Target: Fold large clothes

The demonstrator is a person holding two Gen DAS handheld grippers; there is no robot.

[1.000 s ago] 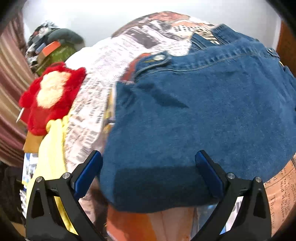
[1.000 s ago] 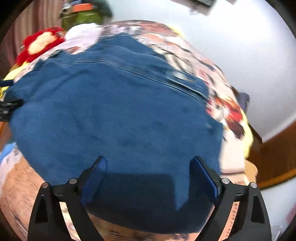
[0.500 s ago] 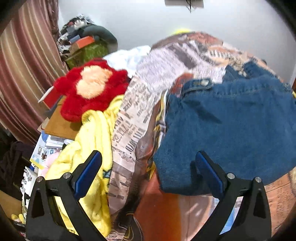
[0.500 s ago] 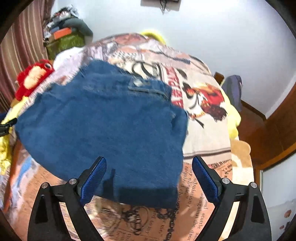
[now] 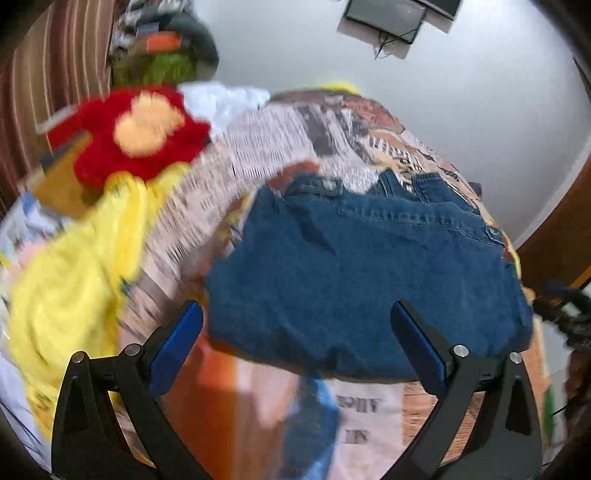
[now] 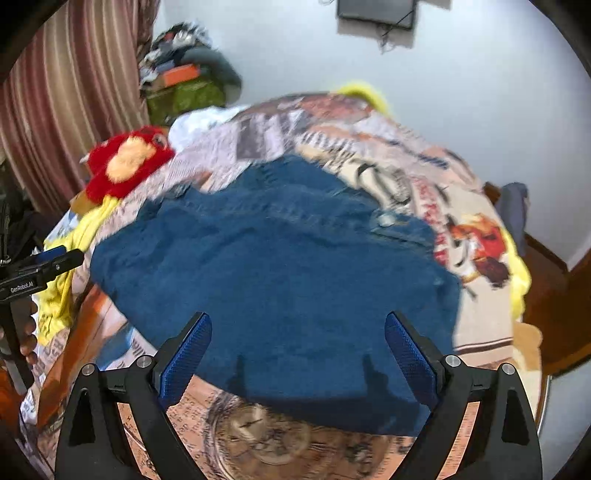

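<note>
Far left: striped curtain (image 6: pixel 62 96), pile of boxes and bags (image 6: pixel 184 85) in corner. Red plush toy (image 5: pixel 140 129) by bed edge, touching yellow cloth (image 5: pixel 74 266). Left gripper (image 5: pixel 295 341) jaws wide apart, nothing between pads, hovering over near-left edge of jeans. Folded blue denim jeans (image 6: pixel 280 266) lying flat mid-bed on newspaper-print bedspread (image 6: pixel 399 147), waistband on far side. Right gripper (image 6: pixel 297 345) also spread open, empty, above near edge of denim. Dark screen (image 6: pixel 375 13) up on wall. All a bit blurry.

folded blue jeans (image 6: pixel 280 273) flat on bedspread (image 6: pixel 436 184)
</note>
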